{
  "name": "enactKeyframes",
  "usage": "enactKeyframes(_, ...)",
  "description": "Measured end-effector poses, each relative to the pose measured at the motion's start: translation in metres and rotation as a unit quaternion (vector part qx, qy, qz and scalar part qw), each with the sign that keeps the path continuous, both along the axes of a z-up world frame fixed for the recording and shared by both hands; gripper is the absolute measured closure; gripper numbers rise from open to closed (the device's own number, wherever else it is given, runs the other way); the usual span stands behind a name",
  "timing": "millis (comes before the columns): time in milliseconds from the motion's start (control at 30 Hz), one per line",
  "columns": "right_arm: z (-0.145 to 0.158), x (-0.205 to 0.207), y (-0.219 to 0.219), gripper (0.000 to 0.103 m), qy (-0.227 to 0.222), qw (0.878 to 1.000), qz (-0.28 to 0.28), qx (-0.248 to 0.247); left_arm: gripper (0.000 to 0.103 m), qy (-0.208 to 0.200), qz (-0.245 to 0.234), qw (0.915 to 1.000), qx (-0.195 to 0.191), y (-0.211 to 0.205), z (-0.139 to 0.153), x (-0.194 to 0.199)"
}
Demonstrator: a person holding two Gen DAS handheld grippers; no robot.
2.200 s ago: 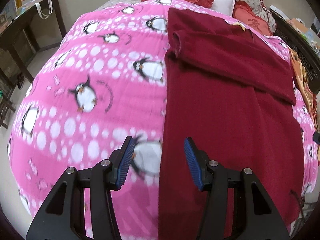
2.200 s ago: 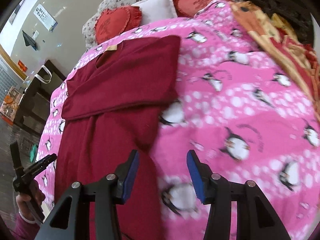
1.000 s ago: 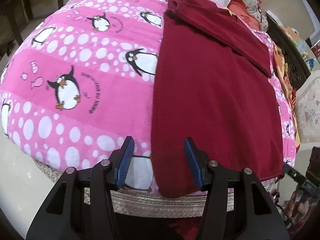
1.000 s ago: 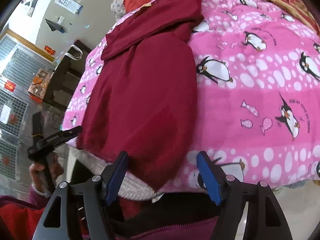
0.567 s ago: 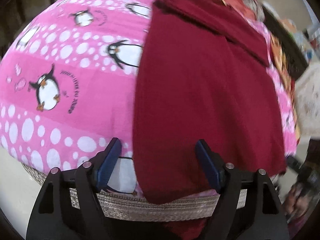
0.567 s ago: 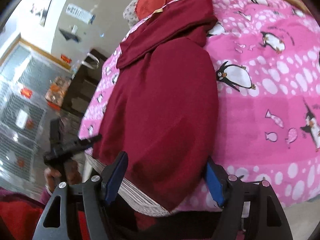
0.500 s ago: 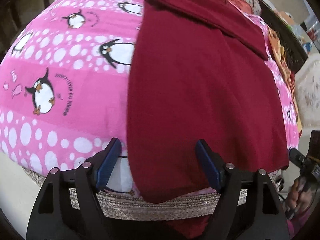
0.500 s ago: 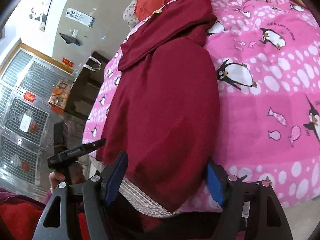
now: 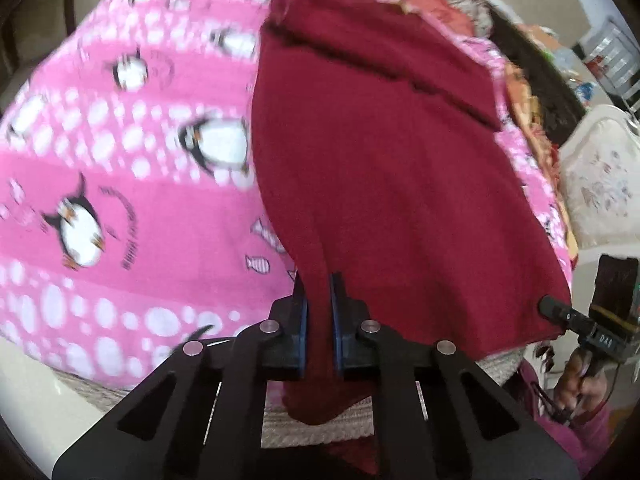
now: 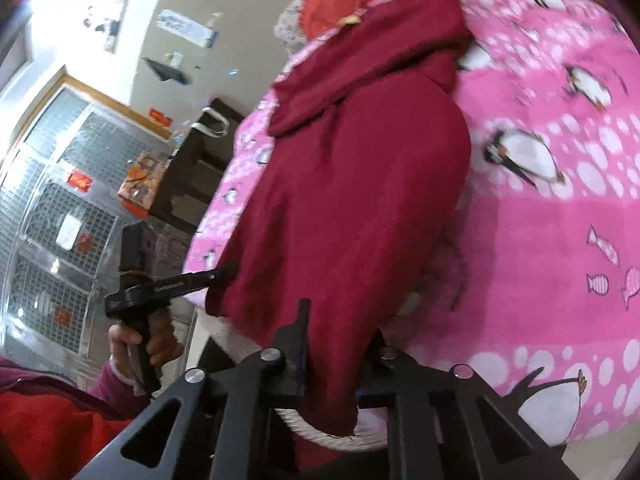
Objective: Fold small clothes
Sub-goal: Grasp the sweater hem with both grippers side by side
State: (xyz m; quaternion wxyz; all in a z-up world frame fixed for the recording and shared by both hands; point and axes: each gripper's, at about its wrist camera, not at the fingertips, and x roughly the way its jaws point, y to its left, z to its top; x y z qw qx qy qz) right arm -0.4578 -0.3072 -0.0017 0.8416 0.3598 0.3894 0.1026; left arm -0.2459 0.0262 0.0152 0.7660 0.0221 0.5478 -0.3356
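The left gripper [image 9: 319,312] is clamped on the near left corner of the dark red garment [image 9: 392,168], a bunched strip of cloth being pinched between its blue pads [image 9: 303,328] with the hem hanging out below them. The right gripper [image 10: 340,344] is closed on the near right corner of the same garment [image 10: 352,184], the fabric being draped over and between its fingers so that the pads are largely hidden. In the right wrist view the left gripper [image 10: 224,270] is seen at the far left, held by the left hand [image 10: 140,344], its tips at the garment's near left corner. The garment is spread lengthwise on the pink penguin-print blanket [image 9: 120,184], its near hem lifted at the near edge of the bed, its far end folded across just before a red heart-shaped cushion [image 10: 336,4]. A dark side table [image 10: 200,168] is seen at the left of the bed.
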Motion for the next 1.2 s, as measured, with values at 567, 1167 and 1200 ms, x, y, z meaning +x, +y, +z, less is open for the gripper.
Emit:
enactKeyframes(567,-0.02,0.001,-0.003,0.084,0.077,0.997,0.0,0.008,0.097,0.011,0.046,0.9981,0.038,0.018,-0.021,0.007)
enactKeyframes(1167,-0.017,-0.008,-0.025,0.062,0.071,0.996,-0.03,0.045,0.079,0.008,0.061,0.9961,0.063,0.01,-0.029,0.006)
enactKeyframes(1200,-0.017,-0.008,-0.025,0.062,0.069,0.996,-0.028,0.047,0.076,0.008,0.06,0.9962,0.063,0.01,-0.029,0.006)
